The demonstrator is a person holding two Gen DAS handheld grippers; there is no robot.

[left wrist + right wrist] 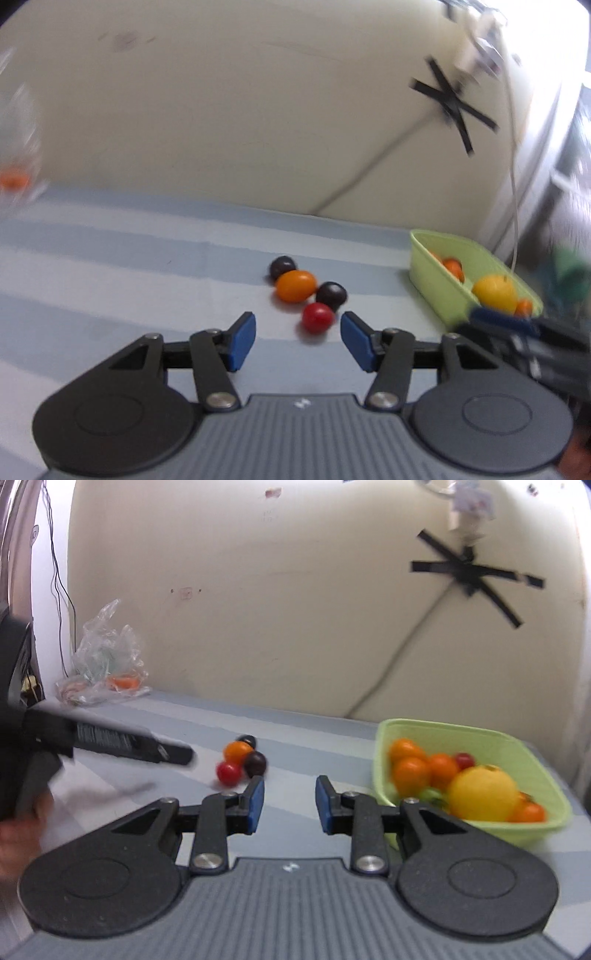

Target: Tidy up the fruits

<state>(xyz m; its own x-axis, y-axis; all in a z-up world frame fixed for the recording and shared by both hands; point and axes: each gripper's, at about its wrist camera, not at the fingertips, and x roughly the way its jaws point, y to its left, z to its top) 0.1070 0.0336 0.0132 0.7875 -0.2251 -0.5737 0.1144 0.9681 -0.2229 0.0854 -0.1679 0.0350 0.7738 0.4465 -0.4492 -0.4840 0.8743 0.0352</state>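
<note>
Both claws are empty. Left gripper (297,334) stands with its blue pads spread wide, nothing between them, and the red tomato (317,317) lies just ahead of it, a little toward the right-hand pad (356,341), resting on the striped cloth (110,258). Behind the red one sit the orange tomato (296,286), its long axis running roughly across my view, and two dark fruits (331,293), all four bunched close and seemingly touching.

Right gripper (289,799) is likewise parted and holds nothing; from its camera the same cluster lies off past the left pad (256,801), while the green tray (491,734) with its orange fruits and the big yellow fruit (482,794) sits near on its right.

So I judge the left claw better placed for the red tomato: almost straight ahead, needing only a small shift rightward and forward to bracket it. The tray lies well to the right of that claw, so the carry would run rightward, across toward where my right gripper hangs.
</note>
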